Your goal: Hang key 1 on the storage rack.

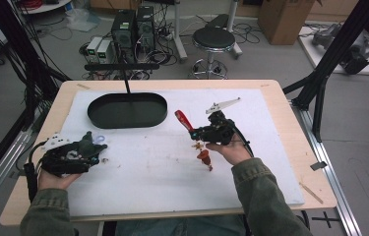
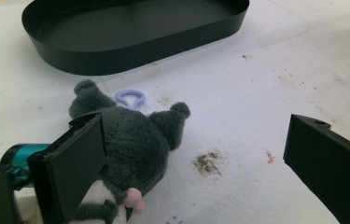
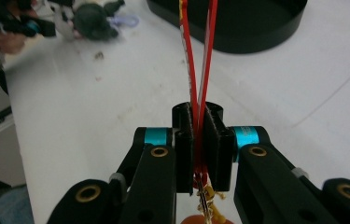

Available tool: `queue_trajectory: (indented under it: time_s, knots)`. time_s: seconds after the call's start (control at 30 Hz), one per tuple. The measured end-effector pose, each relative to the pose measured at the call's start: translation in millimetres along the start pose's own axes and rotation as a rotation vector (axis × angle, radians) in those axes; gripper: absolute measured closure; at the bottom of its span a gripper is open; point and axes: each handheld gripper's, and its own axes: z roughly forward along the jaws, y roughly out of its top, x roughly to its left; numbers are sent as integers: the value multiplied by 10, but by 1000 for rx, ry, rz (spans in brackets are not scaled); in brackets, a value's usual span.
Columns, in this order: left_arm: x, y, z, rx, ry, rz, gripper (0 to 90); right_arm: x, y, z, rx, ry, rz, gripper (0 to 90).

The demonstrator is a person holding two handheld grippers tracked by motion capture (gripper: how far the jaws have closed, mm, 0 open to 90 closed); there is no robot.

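Overhead, right gripper (image 1: 193, 132) lifts a red strap (image 1: 183, 119) with a charm (image 1: 203, 156) dangling above the white mat (image 1: 147, 172); left gripper (image 2: 196, 154) gapes beside the plush toy (image 2: 130, 144), near the black tray (image 2: 130, 37); right gripper view: jaws clamped on the strap (image 3: 196, 70).

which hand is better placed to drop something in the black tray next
Right. Its tongs are already shut on the red strap, lifted and facing the black tray. The left tongs stand open around the grey plush toy, not gripping.
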Motion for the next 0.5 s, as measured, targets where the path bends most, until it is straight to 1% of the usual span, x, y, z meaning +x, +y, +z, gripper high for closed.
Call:
queue_trajectory:
  time_s: [0.17, 0.27, 0.3, 0.33, 0.37, 0.4, 0.47, 0.5]
  knots:
    - [2, 0, 0, -3, -1, -2, 61, 37, 169, -69, -31, -10, -11, 833]
    - [3, 0, -1, -5, -4, -3, 62, 44, 304, -118, -58, -8, -29, 833]
    - [2, 0, 0, -5, -4, -2, 62, 44, 304, -118, -58, -8, -29, 833]
    - [-1, 0, 2, -2, -6, 1, 62, 40, 402, -143, -81, -6, -47, 833]
    - [-1, 0, 2, -2, -6, 1, 62, 40, 402, -143, -81, -6, -47, 833]
    - [-2, -1, 4, -2, -7, 1, 62, 29, 475, -152, -88, 0, -45, 833]
    - [1, -3, 4, -3, -6, -1, 62, 9, 535, -149, -94, -2, -46, 833]
    - [1, -3, 4, -3, -6, -1, 62, 9, 535, -149, -94, -2, -46, 833]
